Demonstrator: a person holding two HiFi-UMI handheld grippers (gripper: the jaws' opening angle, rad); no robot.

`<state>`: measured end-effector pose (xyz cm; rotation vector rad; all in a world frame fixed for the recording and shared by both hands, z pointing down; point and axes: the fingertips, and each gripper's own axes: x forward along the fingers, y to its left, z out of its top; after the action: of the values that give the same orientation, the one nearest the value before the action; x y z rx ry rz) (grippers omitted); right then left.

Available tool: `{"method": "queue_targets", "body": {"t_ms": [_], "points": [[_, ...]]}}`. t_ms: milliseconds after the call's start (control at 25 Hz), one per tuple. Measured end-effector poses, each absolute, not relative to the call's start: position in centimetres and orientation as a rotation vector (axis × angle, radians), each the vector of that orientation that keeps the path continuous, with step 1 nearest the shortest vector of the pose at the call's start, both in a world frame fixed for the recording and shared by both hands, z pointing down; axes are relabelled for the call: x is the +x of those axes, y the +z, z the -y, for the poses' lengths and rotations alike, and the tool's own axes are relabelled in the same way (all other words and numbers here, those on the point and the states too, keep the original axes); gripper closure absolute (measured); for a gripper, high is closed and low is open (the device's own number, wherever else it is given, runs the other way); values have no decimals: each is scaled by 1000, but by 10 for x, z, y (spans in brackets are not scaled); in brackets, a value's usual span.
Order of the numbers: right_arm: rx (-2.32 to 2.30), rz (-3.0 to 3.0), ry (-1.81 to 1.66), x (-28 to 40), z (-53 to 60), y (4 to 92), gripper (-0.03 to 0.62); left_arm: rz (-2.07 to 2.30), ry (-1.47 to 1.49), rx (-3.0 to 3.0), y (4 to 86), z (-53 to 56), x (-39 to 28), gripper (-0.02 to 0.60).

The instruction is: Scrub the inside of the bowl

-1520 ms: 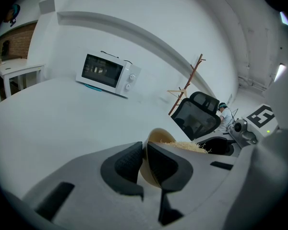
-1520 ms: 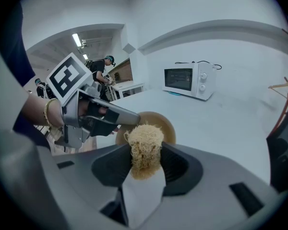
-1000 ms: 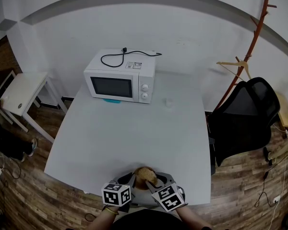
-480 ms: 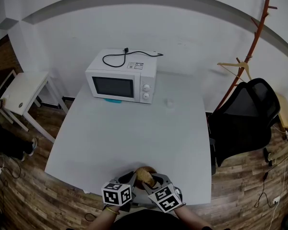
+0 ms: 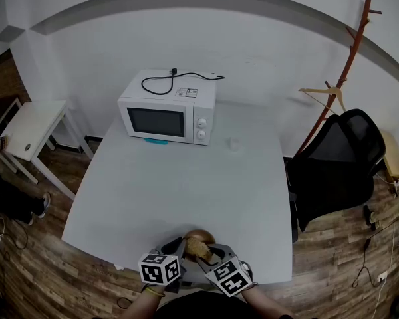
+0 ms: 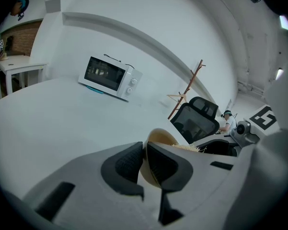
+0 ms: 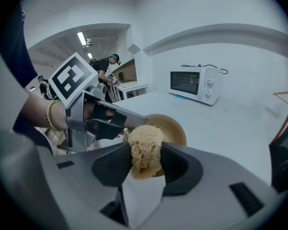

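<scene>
White table [image 5: 186, 198]: smooth tan bowl [image 7: 176, 127], perhaps wooden; fibrous straw-coloured scrubber [image 7: 144, 147].

The head view looks steeply down from above the pale grey table's [image 5: 186, 178] near edge. Each gripper view sits close behind its own fingers [image 6: 127, 164], low, facing the far side. All three share the round tan bowl [image 7: 175, 128] and white box-shaped microwave oven [image 5: 166, 115].

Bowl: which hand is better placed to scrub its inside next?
Right. The right tongs are shut on the fibrous scrubber, which faces the open inside of the bowl. The left tongs grip the bowl's rim, so that hand is busy steadying it.
</scene>
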<state>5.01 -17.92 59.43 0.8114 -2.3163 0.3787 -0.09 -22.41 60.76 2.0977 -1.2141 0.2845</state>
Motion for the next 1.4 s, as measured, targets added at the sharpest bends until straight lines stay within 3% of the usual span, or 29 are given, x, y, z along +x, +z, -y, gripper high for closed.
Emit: {"method": "queue_targets", "body": {"t_ms": [1400], "points": [[1252, 2289, 564, 90, 167, 597, 421, 1261, 439, 1906, 679, 227, -21, 541]]}}
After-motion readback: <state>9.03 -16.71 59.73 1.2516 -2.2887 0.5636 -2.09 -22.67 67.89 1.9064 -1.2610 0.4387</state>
